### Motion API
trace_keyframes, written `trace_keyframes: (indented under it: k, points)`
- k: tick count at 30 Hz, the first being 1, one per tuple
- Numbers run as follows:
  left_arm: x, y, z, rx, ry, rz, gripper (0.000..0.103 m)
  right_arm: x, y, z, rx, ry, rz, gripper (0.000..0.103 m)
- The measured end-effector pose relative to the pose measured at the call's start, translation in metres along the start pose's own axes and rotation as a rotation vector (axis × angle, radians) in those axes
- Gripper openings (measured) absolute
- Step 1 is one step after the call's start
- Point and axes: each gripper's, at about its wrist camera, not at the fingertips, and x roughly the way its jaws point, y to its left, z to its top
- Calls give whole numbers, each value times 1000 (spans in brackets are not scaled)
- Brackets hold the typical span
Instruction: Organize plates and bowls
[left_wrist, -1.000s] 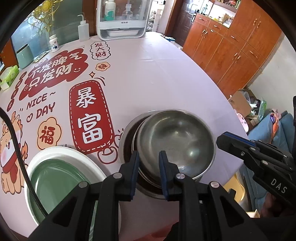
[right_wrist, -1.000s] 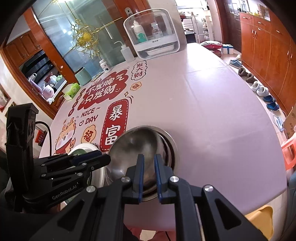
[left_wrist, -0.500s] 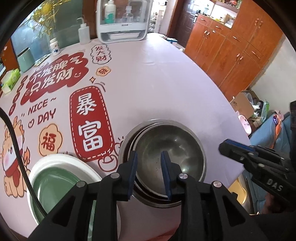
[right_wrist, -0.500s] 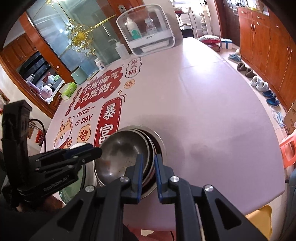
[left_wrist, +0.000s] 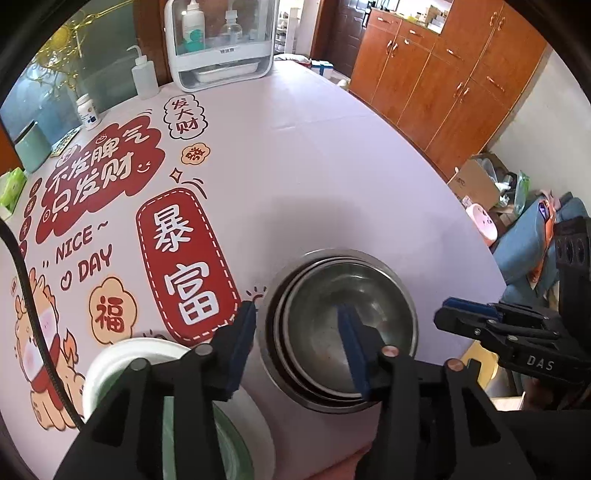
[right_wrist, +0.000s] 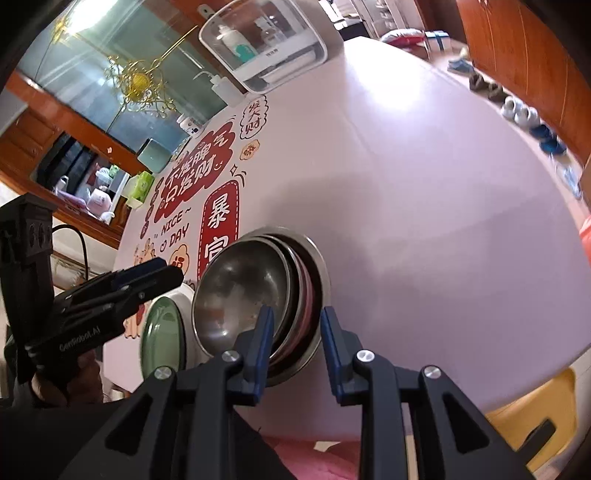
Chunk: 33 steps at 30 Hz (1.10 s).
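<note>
Bowls stacked near table's front edge, plates beside | our left gripper wide, right gripper part-open, both empty | risk: we nudge the stack off that edge.

A home dining room: big worktop with festive cloth, wooden cupboards, shoes on floor.
</note>
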Motion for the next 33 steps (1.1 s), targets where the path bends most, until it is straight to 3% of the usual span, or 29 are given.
trace_keyframes:
  k: [3, 5, 8, 10, 11, 16, 18, 33]
  points:
    - [7, 5, 5, 21, 39, -5, 49, 3, -6, -3, 59, 11, 19, 36]
    - [13, 8, 8, 31, 61, -10, 52, 5, -11, -6, 107, 12, 30, 36]
    - [21, 13, 11, 42, 92, -28, 58, 7, -15, -10, 164, 10, 46, 37]
    - [28, 15, 13, 49, 113, -39, 67, 9, -19, -14, 209, 14, 57, 43]
    - [31, 16, 14, 53, 122, -41, 68, 10, -20, -15, 224, 16, 62, 48]
    - [48, 21, 16, 55, 176, -69, 73, 20, -26, -23, 322, 50, 115, 50]
    - [54, 22, 16, 58, 198, -76, 73, 25, -28, -26, 358, 70, 126, 58]
    - [113, 23, 12, 61, 376, -121, 73, 49, -38, -42, 542, 100, 187, 59]
